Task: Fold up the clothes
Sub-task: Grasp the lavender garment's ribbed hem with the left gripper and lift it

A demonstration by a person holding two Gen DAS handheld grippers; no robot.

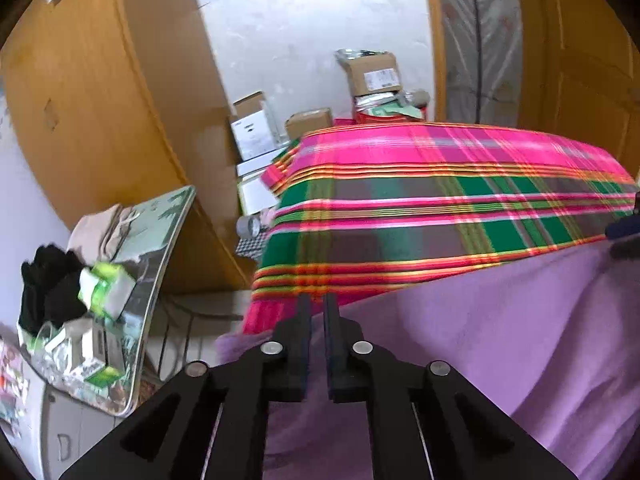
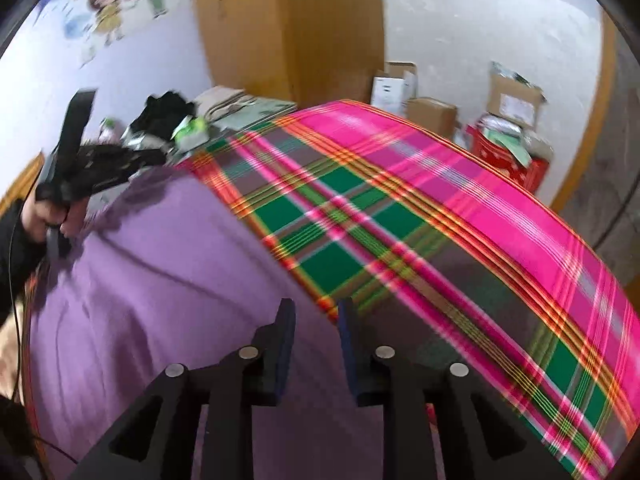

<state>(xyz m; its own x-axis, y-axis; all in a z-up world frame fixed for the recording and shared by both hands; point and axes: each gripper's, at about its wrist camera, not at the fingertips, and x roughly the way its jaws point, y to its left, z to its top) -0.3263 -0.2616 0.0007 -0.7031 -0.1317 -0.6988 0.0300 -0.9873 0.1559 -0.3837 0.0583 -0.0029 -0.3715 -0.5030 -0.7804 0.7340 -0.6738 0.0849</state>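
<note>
A purple garment [image 1: 500, 340] [image 2: 160, 300] lies spread on a surface covered by a pink, green and brown plaid cloth [image 1: 440, 200] [image 2: 440, 220]. My left gripper [image 1: 318, 304] hovers over the garment's far left edge. Its fingers stand a narrow slit apart, and nothing is visibly pinched between them. In the right wrist view this left gripper [image 2: 154, 158] is held by a hand [image 2: 52, 212] at the garment's far corner. My right gripper [image 2: 316, 308] is open above the line where the purple fabric meets the plaid, with nothing gripped. Its dark tip [image 1: 624, 236] shows at the right edge of the left wrist view.
A glass-topped side table [image 1: 160, 280] left of the plaid surface carries a black cloth [image 1: 48, 284] and green boxes [image 1: 106, 288]. A wooden wardrobe [image 1: 100, 100] stands behind it. Cardboard boxes [image 1: 372, 76] and a red crate [image 2: 504, 152] sit on the floor beyond.
</note>
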